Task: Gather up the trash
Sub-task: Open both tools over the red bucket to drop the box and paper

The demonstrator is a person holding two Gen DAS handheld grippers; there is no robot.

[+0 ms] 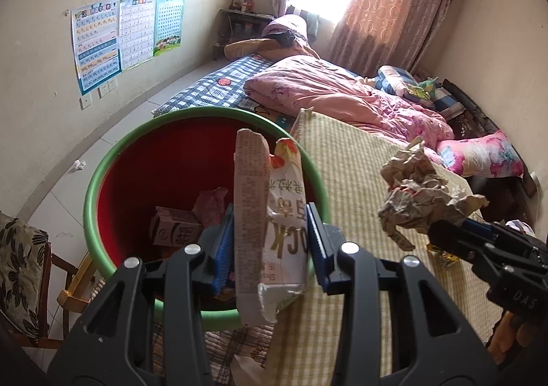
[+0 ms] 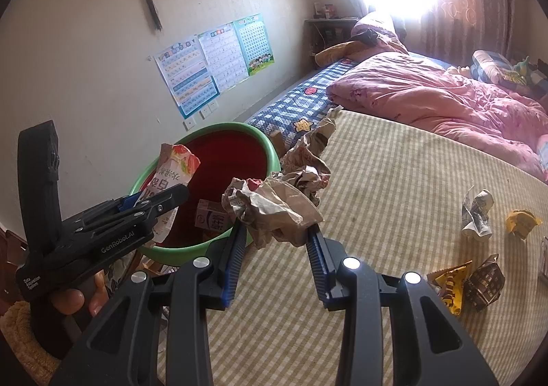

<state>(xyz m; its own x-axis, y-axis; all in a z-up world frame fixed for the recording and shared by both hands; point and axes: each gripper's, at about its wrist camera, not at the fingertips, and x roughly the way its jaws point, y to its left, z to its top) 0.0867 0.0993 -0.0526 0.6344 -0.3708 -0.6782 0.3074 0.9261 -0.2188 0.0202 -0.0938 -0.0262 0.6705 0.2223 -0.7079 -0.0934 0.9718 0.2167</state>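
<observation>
The left gripper clamps a tall white printed snack wrapper above the green-rimmed red plastic bin. Just beside the bin, over the striped yellow mat, the right gripper pinches a crumpled brown paper wad.

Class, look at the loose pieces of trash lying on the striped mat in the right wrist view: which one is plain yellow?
The small crumpled yellow wrapper at the far right. The grey-white printed wrapper beside it and the brown patterned one are not yellow.
</observation>
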